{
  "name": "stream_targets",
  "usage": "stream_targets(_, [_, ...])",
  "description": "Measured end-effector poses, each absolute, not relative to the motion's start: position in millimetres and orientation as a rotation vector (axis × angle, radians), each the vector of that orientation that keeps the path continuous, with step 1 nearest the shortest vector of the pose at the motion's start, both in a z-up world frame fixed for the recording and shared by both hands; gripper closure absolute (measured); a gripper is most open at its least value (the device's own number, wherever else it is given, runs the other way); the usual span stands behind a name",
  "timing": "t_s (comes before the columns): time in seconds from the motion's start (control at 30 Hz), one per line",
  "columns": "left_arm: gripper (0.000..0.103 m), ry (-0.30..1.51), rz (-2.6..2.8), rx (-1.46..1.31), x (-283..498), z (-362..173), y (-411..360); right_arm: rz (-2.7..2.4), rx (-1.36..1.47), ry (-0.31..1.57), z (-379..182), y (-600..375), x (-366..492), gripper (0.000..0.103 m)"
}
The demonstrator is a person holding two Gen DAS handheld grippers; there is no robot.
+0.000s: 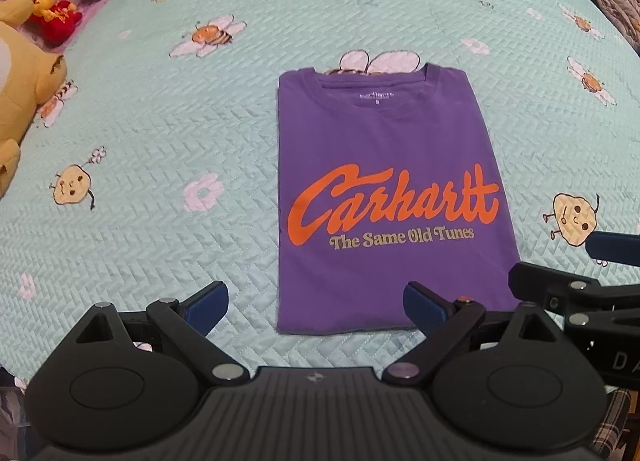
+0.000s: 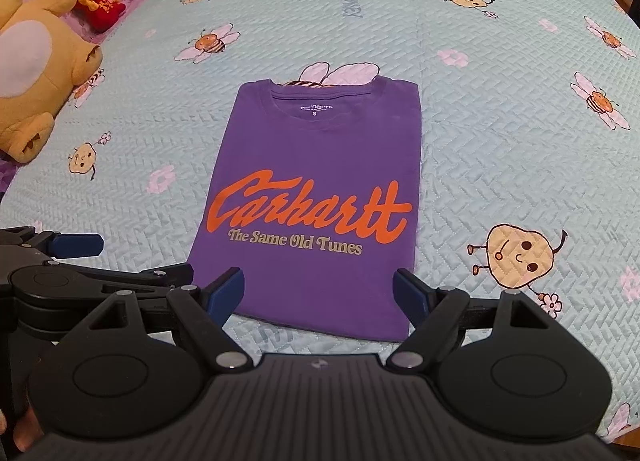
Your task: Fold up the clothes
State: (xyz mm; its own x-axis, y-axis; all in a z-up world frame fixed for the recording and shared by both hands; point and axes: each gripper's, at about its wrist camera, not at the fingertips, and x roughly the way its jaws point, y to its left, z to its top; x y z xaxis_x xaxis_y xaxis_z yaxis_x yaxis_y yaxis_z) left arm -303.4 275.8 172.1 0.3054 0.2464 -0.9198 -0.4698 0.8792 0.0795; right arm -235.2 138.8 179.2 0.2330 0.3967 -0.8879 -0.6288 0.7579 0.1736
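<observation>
- The purple T-shirt [image 1: 384,197] is laid flat on the quilted bedspread [image 1: 160,133], already folded into a neat rectangle, collar at the far end and printed front facing up.
- The left gripper [image 1: 316,307] is held with its jaws spread wide and nothing between them. Its right finger [image 1: 426,311] overlaps the near hem in view; its left finger [image 1: 210,301] stands over bare bedspread to the left of the shirt. Contact with the cloth cannot be confirmed.
- The right gripper [image 2: 318,289] is likewise wide open and empty. Its two blue fingers are seen over the near left and near right parts of the shirt, just inside the near hem.
- Risk: if only the top layer is pinched at the near hem, the tucked sides are likely to be pulled out and the fold lost.
- Risk: the two grippers sit close side by side; a collision is judged possible if both are closed toward the same corner.
- Risk: bedspread fabric could be caught together with the hem, so that the shirt is dragged askew.
- The plush toys [image 2: 44,73] at the far left are well apart from the shirt, and no interference is expected.
</observation>
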Motion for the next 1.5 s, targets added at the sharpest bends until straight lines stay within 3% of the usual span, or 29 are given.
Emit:
stream_targets(0.7, [0.006, 0.923, 0.368, -0.022, -237, 202, 135, 0.638, -0.027, 0.842, 193, -22, -217, 0.022])
stream_targets(1.5, [0.006, 0.935, 0.183, 0.062, -104, 123, 18, 0.252, 0.17, 0.8, 103, -162, -123, 0.022])
